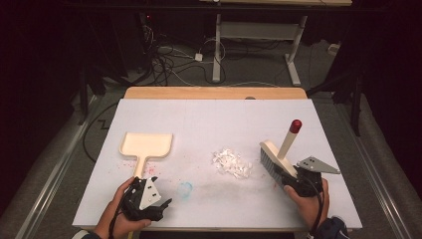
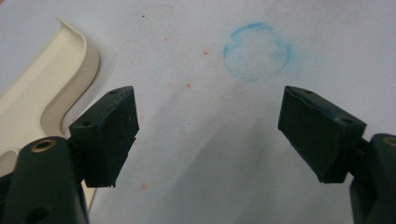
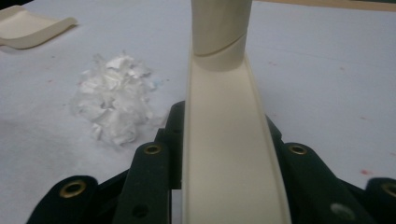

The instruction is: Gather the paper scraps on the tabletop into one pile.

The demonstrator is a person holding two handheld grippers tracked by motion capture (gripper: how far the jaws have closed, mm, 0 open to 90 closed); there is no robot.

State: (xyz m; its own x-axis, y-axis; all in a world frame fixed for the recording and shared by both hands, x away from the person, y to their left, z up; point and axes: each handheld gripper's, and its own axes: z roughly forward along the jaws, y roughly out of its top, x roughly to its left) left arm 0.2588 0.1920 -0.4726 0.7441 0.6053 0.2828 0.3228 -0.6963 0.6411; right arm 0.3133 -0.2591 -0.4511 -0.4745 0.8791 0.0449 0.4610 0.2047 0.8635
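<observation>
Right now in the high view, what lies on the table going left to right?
Left gripper, open, near the dustpan → faint blue ring mark → pile of white paper scraps → brush clamped in the right gripper.

My desk [image 1: 214,119] has a white top with a wooden edge along its far side. Beyond it, in the upper middle of the frame, grey floor [image 1: 249,74] carries tangled cables [image 1: 169,62] and a white-legged table [image 1: 259,35]. Darkness fills both upper corners.

Bright evenly lit table [image 1: 209,124], dark surroundings, soft shadows, close foreground blurred
</observation>
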